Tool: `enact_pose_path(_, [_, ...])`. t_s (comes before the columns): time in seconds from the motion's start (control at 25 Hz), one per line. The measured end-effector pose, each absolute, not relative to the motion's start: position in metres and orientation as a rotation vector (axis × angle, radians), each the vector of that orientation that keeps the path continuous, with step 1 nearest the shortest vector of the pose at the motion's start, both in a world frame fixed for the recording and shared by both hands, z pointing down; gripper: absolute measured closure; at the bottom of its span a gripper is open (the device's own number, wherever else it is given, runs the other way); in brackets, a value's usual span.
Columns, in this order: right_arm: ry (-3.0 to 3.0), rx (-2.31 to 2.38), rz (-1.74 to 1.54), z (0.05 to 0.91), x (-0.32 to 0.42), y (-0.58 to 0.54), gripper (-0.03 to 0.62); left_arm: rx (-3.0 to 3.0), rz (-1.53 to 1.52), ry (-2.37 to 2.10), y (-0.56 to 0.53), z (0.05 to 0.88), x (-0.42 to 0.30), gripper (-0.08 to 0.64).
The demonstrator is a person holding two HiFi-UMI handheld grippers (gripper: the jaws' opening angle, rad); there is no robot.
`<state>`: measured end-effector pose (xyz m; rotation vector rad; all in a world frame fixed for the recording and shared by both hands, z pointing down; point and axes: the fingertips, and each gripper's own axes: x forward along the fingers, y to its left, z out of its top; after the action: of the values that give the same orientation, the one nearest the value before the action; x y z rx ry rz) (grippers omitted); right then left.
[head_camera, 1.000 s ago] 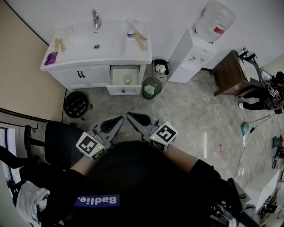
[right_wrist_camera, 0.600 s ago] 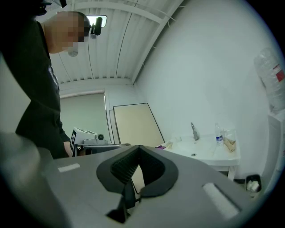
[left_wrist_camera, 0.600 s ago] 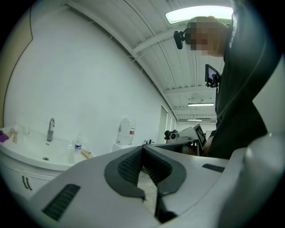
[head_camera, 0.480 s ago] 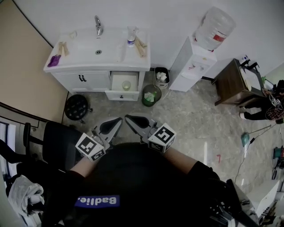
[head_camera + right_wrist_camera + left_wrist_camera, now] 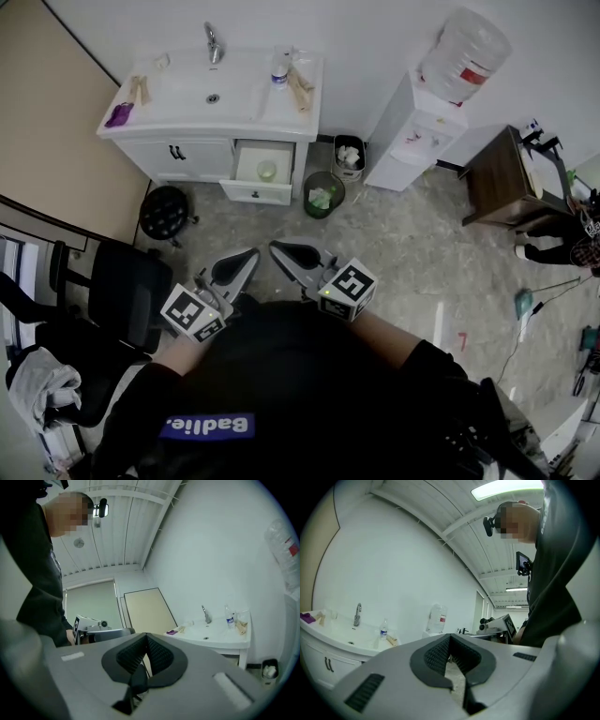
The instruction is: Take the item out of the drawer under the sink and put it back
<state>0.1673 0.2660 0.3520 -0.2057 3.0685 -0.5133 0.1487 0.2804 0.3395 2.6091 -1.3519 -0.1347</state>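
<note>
The white drawer [image 5: 246, 162] under the sink [image 5: 187, 97] stands pulled open, and a small pale green round item [image 5: 267, 170] lies inside it. Both grippers are held close to the person's body, far from the vanity. My left gripper [image 5: 250, 254] is shut with nothing in it, its tips pointing toward the drawer. Beside it, my right gripper [image 5: 275, 247] is also shut and empty. The left gripper view shows its jaws [image 5: 450, 638] closed together, with the sink [image 5: 333, 637] at lower left. In the right gripper view the closed tips [image 5: 146, 637] frame the sink [image 5: 220, 634] at the right.
A green bin [image 5: 323, 195] and a black bin [image 5: 349, 155] stand right of the drawer. A water dispenser [image 5: 417, 117] and a wooden table [image 5: 502, 173] are further right. A black stool [image 5: 166, 214] and a black chair [image 5: 122, 295] sit at left. A bottle [image 5: 279, 71] stands on the sink.
The head view has shifted slightly, so the vanity sits a little further right in the frame. Both grippers stay shut in the same place by the body.
</note>
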Motion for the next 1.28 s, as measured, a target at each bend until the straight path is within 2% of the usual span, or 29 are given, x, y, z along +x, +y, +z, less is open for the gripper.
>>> enact_pose_path(0.2, [3.091, -0.226, -0.496, 0.365, 0.168, 0.248, 0.591, 2.613, -0.149, -1.330, 0.263, 0.344, 0.149, 0.568])
enact_pose_path(0.48, [3.084, -0.351, -0.544, 0.371, 0.138, 0.192, 0.591, 2.614, -0.168, -1.255, 0.204, 0.358, 0.113, 0.568])
enact_pose_path(0.88, [3.118, -0.468, -0.576, 0.383, 0.047, 0.098, 0.591, 2.645, -0.191, -1.045, 0.098, 0.367, 0.025, 0.568])
enact_pose_path(1.28, [3.119, -0.623, -0.597, 0.390, -0.026, 0.044, 0.591, 2.671, -0.221, -0.945, 0.045, 0.369, -0.050, 0.568])
